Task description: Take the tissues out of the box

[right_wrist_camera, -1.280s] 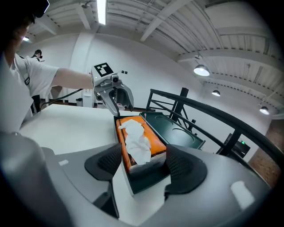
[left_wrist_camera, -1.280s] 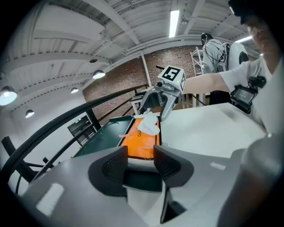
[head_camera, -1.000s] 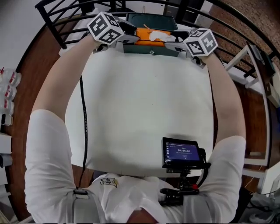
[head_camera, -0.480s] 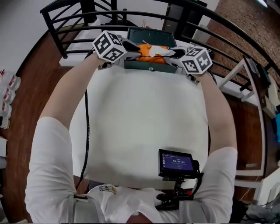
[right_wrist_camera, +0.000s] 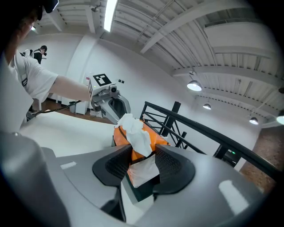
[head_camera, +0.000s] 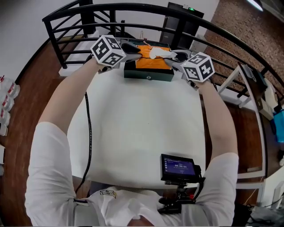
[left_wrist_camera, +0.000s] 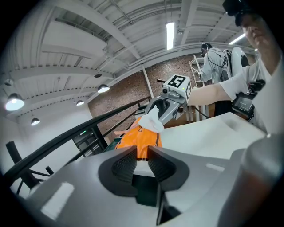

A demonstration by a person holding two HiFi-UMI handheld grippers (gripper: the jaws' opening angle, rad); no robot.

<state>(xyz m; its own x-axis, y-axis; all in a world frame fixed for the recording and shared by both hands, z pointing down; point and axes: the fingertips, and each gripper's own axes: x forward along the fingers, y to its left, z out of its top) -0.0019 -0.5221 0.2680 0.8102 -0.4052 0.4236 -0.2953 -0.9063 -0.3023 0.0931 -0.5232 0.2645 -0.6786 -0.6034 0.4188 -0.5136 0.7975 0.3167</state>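
Note:
An orange tissue pack (head_camera: 151,60) lies in the open top of a dark green box (head_camera: 148,75) at the table's far edge. A white tissue (head_camera: 158,52) sticks up out of the pack. My left gripper (head_camera: 136,51) holds the pack's left end, its jaws still closing, and the orange wrapper (left_wrist_camera: 143,138) is pinched between its pads. My right gripper (head_camera: 175,57) is shut on the right end, with the wrapper's clear end flap (right_wrist_camera: 143,170) between its pads and the tissue (right_wrist_camera: 135,132) just beyond. Each gripper view shows the other gripper across the pack.
The box stands on a white table (head_camera: 142,124). A small monitor on a mount (head_camera: 179,167) is at the near right edge. A black cable (head_camera: 87,128) runs along the table's left side. A black railing (head_camera: 133,9) curves close behind the box.
Both grippers have gone from wide open beside the pack to closed on its two ends. The head view has shifted, so the box now sits lower in the picture.

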